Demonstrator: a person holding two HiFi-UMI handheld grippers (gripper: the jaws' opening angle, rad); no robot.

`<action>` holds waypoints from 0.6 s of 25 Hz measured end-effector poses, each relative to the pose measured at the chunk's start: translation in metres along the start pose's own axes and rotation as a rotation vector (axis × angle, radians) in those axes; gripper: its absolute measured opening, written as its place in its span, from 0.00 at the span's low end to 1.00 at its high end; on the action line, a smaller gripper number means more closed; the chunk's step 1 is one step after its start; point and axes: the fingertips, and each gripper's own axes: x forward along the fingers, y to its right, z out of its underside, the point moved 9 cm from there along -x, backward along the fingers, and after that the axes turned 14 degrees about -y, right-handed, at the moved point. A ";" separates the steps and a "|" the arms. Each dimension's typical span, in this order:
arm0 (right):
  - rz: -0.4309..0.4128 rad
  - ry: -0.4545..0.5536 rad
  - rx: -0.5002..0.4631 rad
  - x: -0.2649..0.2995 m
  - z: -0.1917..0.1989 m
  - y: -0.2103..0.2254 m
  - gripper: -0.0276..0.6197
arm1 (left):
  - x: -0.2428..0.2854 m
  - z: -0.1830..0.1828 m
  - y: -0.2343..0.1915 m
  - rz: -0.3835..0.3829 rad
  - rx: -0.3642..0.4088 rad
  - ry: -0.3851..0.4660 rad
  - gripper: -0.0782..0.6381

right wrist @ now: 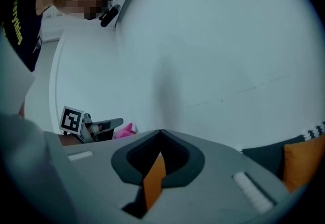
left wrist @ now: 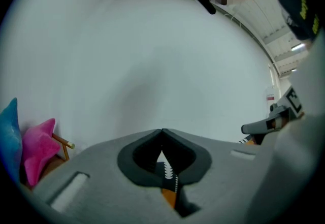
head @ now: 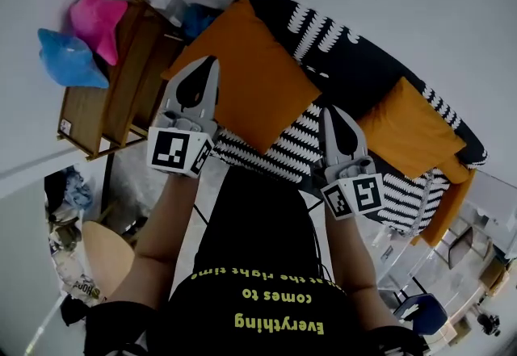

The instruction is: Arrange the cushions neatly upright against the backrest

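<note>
Left tool (head: 208, 68): jaws pressed together with nothing between them. It is held out in the person's left hand, and its own view faces mostly bare white wall (left wrist: 152, 55).
Right tool (head: 331, 116): jaws also fully together and empty. It is held level with the left tool, well apart from it, on that tool's right.
Larger orange cushion (head: 242, 76): just ahead of the left tool's tips and to their right, leaning on the backrest (head: 339, 43) with one corner pointing up. In the head view the tool's tip overlaps the cushion's edge. I cannot tell whether they touch.
Smaller orange cushion (head: 412, 132): to the right of the right tool and a little beyond it, propped against the backrest near the sofa's far end. It shows as an orange edge at the right rim of the right gripper view (right wrist: 304, 162).
Sofa seat (head: 283, 148): black with white stripes, below and between the two tools.
Seen past the shut jaws: a sliver of orange and striped fabric in the left gripper view, and plain orange in the right gripper view.
Wooden shelf (head: 121, 80): to the left of the left tool, beside the sofa.
Pink star toy (head: 97, 14): on top of the shelf, touching the blue star toy (head: 69, 60).
Person: black shirt (head: 258, 265) with yellow print, behind both tools.
</note>
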 end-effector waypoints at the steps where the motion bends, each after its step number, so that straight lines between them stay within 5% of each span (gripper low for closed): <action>1: 0.003 -0.014 0.020 0.004 0.008 0.006 0.06 | 0.005 0.006 -0.003 -0.005 -0.006 -0.012 0.11; 6: 0.035 -0.061 0.106 0.027 0.042 0.034 0.06 | 0.030 0.035 -0.016 -0.020 -0.005 -0.063 0.11; 15: 0.082 -0.168 0.125 0.080 0.120 0.073 0.08 | 0.089 0.096 -0.040 -0.035 0.017 -0.186 0.19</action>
